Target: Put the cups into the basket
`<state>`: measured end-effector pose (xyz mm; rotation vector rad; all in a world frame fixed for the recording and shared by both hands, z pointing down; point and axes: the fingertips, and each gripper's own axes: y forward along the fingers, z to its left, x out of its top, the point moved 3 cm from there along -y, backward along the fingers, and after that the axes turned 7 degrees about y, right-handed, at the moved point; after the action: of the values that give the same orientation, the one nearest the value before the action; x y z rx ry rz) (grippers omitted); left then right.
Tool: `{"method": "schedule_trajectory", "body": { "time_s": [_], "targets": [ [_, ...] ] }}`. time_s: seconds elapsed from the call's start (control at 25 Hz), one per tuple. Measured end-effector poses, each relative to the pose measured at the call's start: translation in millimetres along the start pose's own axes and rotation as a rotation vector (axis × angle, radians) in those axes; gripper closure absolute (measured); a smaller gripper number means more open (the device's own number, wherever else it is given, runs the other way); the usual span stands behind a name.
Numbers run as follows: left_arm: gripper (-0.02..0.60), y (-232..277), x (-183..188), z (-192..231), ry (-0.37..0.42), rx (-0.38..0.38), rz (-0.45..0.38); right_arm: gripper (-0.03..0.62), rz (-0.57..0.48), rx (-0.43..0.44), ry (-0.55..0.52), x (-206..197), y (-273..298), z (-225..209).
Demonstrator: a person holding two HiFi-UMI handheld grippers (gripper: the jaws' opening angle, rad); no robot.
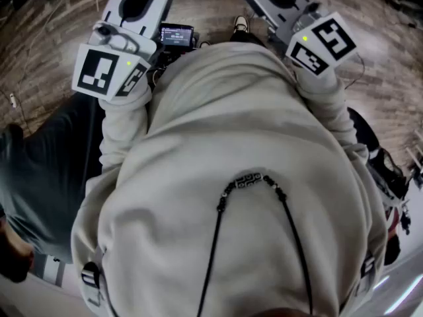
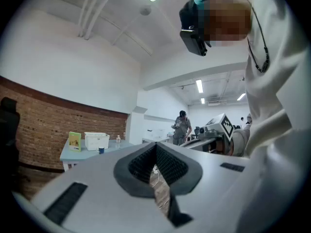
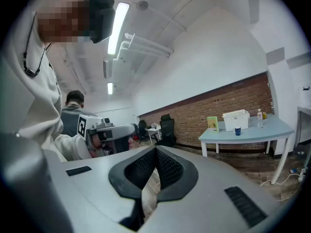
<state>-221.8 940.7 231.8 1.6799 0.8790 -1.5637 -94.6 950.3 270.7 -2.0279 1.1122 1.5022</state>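
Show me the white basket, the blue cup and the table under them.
white basket (image 3: 235, 120), right gripper view, front wall
blue cup (image 3: 237, 130), right gripper view, its side
table (image 3: 252, 137), right gripper view, front edge

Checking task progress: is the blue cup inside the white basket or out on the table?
Out. The blue cup stands upright on the table, in front of the white basket, not in it.
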Motion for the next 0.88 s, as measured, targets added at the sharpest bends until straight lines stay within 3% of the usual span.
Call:
{"method": "schedule_trajectory", "body": {
  "time_s": [0.2,0.48,0.64,0.88],
  "targets": [
    [0.584,-9.1,-2.5,-10.6,-0.018,-0.056,0.006,0.582,0.008,-0.001,-0.002,-5.7,2.8,9.3],
    [0.584,-16.1,-9.8,-13.2,-0.057,-0.058,0.024,0.582,-0.009,0.005,0.014,-9.9,0.3,20.3],
    [0.584,-10.0,-10.3,-6.2,-0.101,-0.059,0.014,0.582,-0.035,-0.018,0.052,-4.8,-3.9,10.8],
    [0.584,17.6,-9.6,-3.0,-0.093,-0.089,0.014,0.582,-0.054,-0.057,0.077,2.0,-14.6,-17.8]
  ]
}}
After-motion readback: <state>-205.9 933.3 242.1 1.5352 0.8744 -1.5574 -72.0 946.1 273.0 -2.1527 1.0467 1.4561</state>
